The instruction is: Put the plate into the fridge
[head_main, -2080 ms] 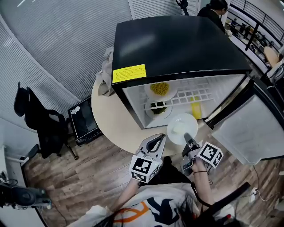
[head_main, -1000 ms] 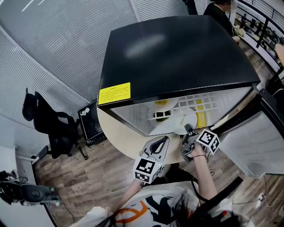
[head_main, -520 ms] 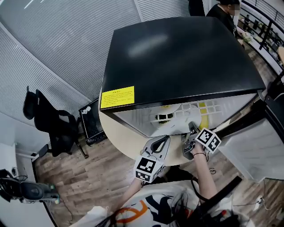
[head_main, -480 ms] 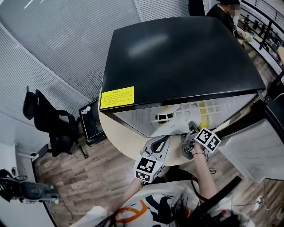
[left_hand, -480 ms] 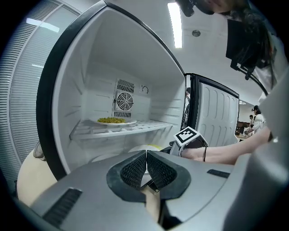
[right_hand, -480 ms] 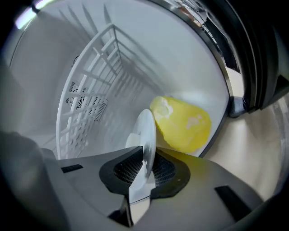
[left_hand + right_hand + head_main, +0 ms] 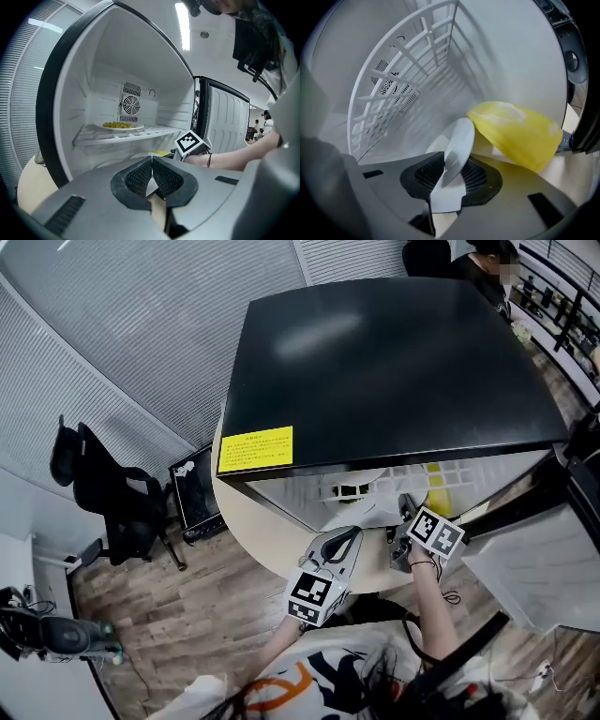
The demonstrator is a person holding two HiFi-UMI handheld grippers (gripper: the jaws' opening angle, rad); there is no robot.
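Plate [image 7: 458, 140] now inside fridge [image 7: 394, 352]; right gripper [image 7: 452, 172] fingers just opened slightly round it (left gripper [image 7: 152, 172] closed).

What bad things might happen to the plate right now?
1. The right gripper has just been opening its fingers with the white plate between them. If the plate is not resting flat inside the fridge, it might drop or slide.
2. The plate's rim looks very close to the yellow object, so it may bump it or end up leaning on it.
3. Pulling the gripper out before the fingers clear the rim might drag the plate back.
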